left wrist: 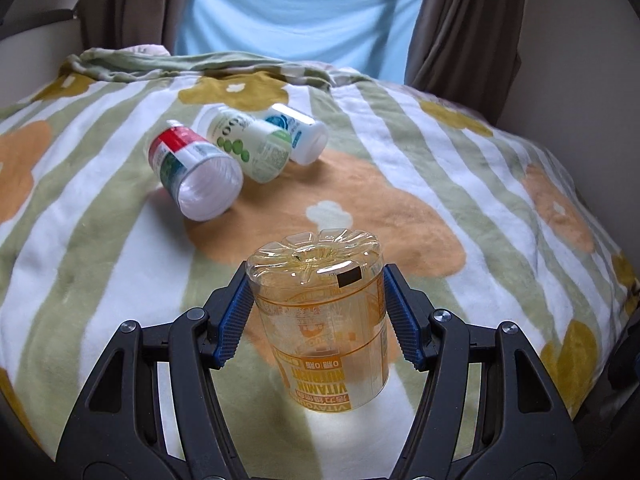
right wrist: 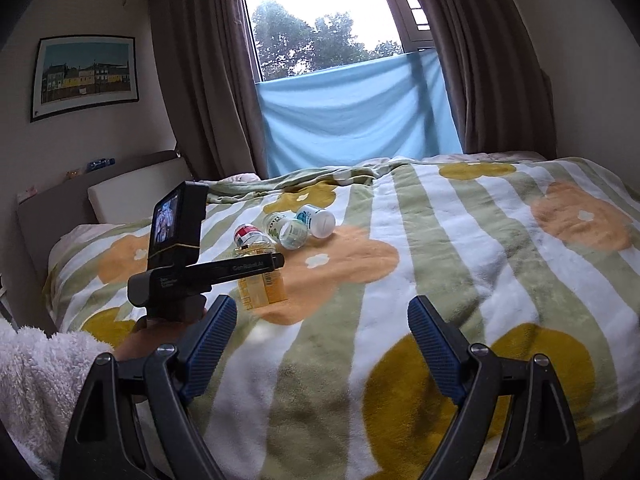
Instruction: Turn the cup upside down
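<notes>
Seen from the left wrist, the amber cup (left wrist: 324, 316) stands on the blanket (left wrist: 460, 168) with its ribbed base up and its mouth down, its printing reading upside down, so by my reading the flip itself is done or nearly done. The left gripper (left wrist: 318, 316) brackets it: the left blue pad (left wrist: 234, 320) lies against or just beside the cup's left wall and the right pad (left wrist: 402, 320) just beside its right wall, the fingers about a cup's width apart. Whether they are pressing or have just let go I cannot tell, as a thin sliver of gap seems to show at the upper sides. The cup's long axis runs up and down, leaning slightly, crosswise to the line between the fingers, with the cup sitting straight ahead of them. Beyond the cup, up and to the left, lie three bottles on their sides: a red-labelled bottle (left wrist: 192, 172) nearest, a green-dotted bottle (left wrist: 248, 144) touching it, and a blue-labelled bottle (left wrist: 300, 132) behind that. They are well apart from the cup and do not block a straight pull-back. In the right wrist view the cup (right wrist: 262, 286) is well ahead and to the left, partly hidden by the left tool's body (right wrist: 208, 272), while the right gripper (right wrist: 322, 344) hangs wide open and empty over the bed, farther from the cup. The soft blanket could let the cup tip when released.
</notes>
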The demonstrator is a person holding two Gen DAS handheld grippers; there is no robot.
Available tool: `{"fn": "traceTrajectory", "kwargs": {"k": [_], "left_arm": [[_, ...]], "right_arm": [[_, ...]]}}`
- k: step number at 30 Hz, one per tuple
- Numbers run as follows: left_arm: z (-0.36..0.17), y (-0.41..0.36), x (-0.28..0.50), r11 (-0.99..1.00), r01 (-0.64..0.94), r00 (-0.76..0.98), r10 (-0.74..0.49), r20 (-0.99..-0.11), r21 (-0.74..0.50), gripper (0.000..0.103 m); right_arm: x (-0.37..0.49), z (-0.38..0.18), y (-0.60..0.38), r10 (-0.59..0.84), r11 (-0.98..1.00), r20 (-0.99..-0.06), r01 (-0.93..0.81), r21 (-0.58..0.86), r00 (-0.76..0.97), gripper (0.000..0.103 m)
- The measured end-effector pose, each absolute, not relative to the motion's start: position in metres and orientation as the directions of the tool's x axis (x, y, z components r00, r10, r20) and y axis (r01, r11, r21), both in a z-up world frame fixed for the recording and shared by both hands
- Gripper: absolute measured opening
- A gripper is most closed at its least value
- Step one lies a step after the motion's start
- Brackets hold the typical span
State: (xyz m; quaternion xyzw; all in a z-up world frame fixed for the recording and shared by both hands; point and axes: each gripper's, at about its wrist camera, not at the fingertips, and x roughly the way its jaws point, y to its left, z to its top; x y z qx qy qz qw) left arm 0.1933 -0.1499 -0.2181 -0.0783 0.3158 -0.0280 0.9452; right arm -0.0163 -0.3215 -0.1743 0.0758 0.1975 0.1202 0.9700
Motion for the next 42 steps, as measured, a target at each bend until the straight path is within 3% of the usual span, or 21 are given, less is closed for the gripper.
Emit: {"fn": "traceTrajectory", "kwargs": {"k": [16,17,18,20,32,42], "left_arm": [[-0.232,-0.171,0.167,0.995,0.062,0.752,-0.096,-0.652,-0.074,0.061],[-0.233,-0.172,0.166,0.995,0.069,0.747,-0.097,-0.658,-0.068,0.066],[-0.234,-0.172,0.164,0.995,0.07,0.749,-0.097,-0.656,-0.066,0.082],[-0.231,-0.17,0.157,0.997,0.051,0.773,-0.075,-0.63,-0.057,0.103],[-0.193,-0.156,0.114,0.996,0.082,0.834,-0.08,-0.545,-0.021,0.103],[-0.086,-0.1,0.036,0.998,0.035,0.921,-0.053,-0.387,-0.056,0.103]], "right_arm": [[-0.008,-0.179,-0.314,0.285,0.955,-0.388,-0.226,0.191,0.877,0.085],[-0.008,-0.179,-0.313,0.284,0.956,-0.388,-0.226,0.189,0.877,0.085],[-0.008,-0.179,-0.313,0.284,0.956,-0.388,-0.225,0.189,0.877,0.085],[-0.008,-0.179,-0.313,0.284,0.956,-0.387,-0.225,0.191,0.877,0.085],[-0.013,-0.163,-0.302,0.276,0.96,-0.36,-0.241,0.14,0.891,0.085],[-0.022,-0.085,-0.288,0.144,0.99,-0.24,-0.138,0.042,0.96,0.085]]}}
